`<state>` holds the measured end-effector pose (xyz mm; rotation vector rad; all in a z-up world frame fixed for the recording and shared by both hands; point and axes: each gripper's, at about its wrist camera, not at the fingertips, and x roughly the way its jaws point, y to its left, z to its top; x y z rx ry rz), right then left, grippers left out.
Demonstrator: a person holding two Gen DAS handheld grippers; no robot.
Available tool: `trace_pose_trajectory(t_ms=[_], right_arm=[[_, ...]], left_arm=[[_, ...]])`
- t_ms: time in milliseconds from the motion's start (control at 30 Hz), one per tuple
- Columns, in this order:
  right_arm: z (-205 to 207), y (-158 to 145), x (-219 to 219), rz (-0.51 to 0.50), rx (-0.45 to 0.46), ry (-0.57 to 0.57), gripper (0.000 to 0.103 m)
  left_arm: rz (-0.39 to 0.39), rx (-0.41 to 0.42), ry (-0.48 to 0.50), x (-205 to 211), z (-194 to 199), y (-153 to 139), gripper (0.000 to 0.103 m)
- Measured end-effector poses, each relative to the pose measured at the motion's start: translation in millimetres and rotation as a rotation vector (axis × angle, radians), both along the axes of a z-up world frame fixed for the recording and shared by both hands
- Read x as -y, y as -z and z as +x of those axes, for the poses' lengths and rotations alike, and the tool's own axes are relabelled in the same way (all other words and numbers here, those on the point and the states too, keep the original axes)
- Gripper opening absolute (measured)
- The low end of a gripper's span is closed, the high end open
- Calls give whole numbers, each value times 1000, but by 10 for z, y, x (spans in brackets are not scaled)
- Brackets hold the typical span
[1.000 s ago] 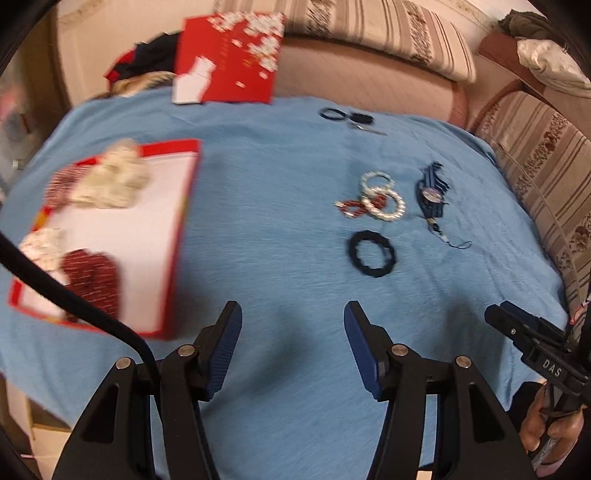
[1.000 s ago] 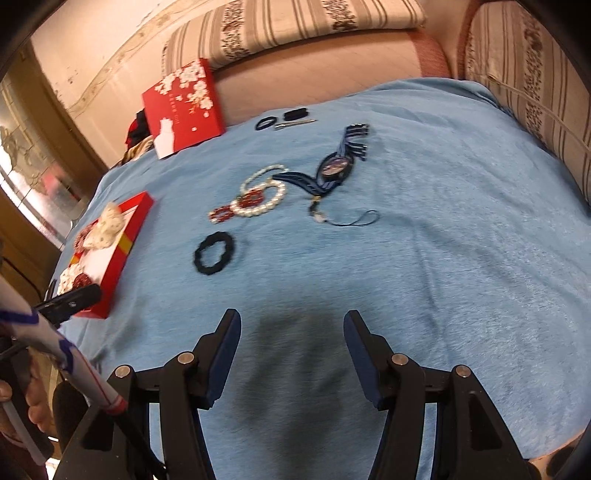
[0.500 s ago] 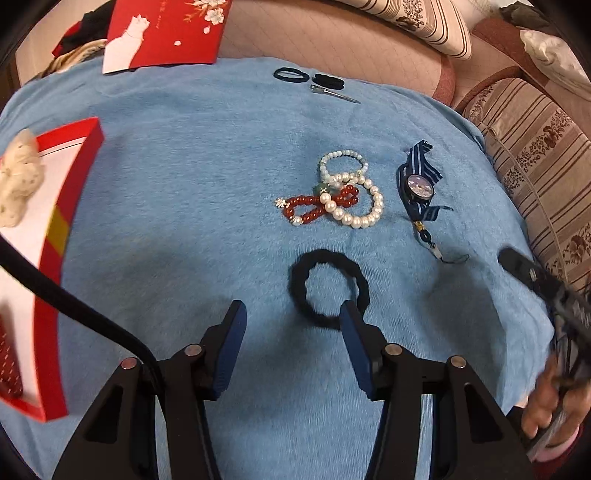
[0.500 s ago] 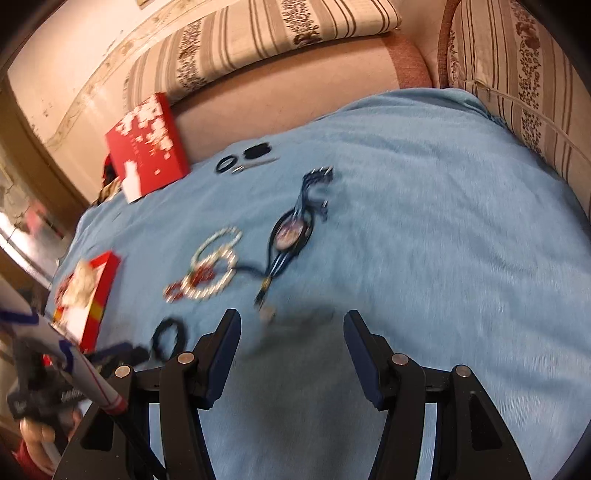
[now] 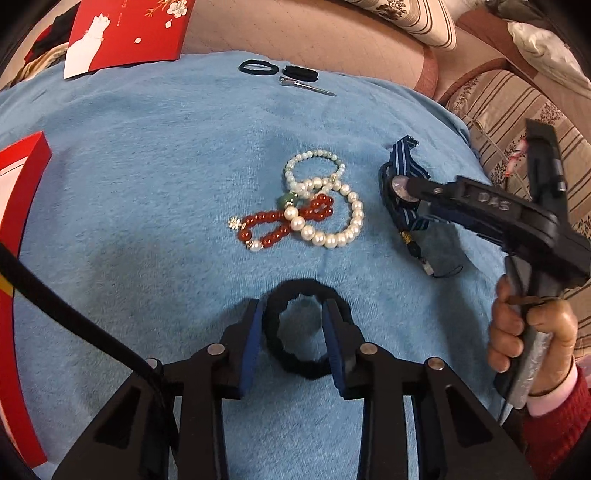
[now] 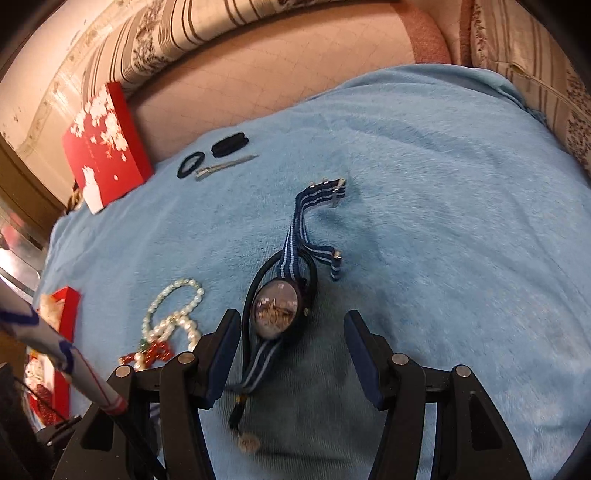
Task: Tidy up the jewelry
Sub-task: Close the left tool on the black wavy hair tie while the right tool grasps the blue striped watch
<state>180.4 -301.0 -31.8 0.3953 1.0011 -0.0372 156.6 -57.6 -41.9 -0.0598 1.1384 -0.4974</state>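
Note:
A black scrunchie lies on the blue towel between my left gripper's fingers; the jaws are narrowed around it, the left pad touching its edge. White pearl bracelets and a red bead bracelet lie tangled just beyond. My right gripper is open, its fingers straddling a watch with a blue striped strap; it also shows in the left wrist view over the watch. The red tray's edge is at the left.
Two black hair ties and a metal hair clip lie at the towel's far edge. A red box lid leans against the sofa behind. Striped sofa cushions border the right side. The tray holds scrunchies.
My left gripper moved forward and its jaws narrowed around the black scrunchie. My right gripper moved forward and down until its open fingers straddle the watch.

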Motion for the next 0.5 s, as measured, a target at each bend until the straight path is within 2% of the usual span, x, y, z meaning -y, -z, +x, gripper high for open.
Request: trace_pose_trajectory(t_ms=[67,133,167,200,233,367,500], right_arm=[[51,40,-54,-42,-7,4,60],[85,56,-97,-84,-9,2,48],[94,60,-132,-95,-6,-11,42],[96,60,-146,-82,-4,-26,32],[93,54,-155,-87,-7,-28,29],[-8,-20,-146,-86,-1,-28,20],[-226,-82,-98,-96,-2,-11,18]], left_arm=[[2,7,-1,19,9,5,31],[14,21,-5,53,6,4,30],[25,29,-4,73,-1,5,21],[30,30,1,87,-7,8,13],[21,13,17,101,-11,21,8],[-23,-17,35,68,-78,-34,8],[-41,-3,33,-53,-249,-178,8]])
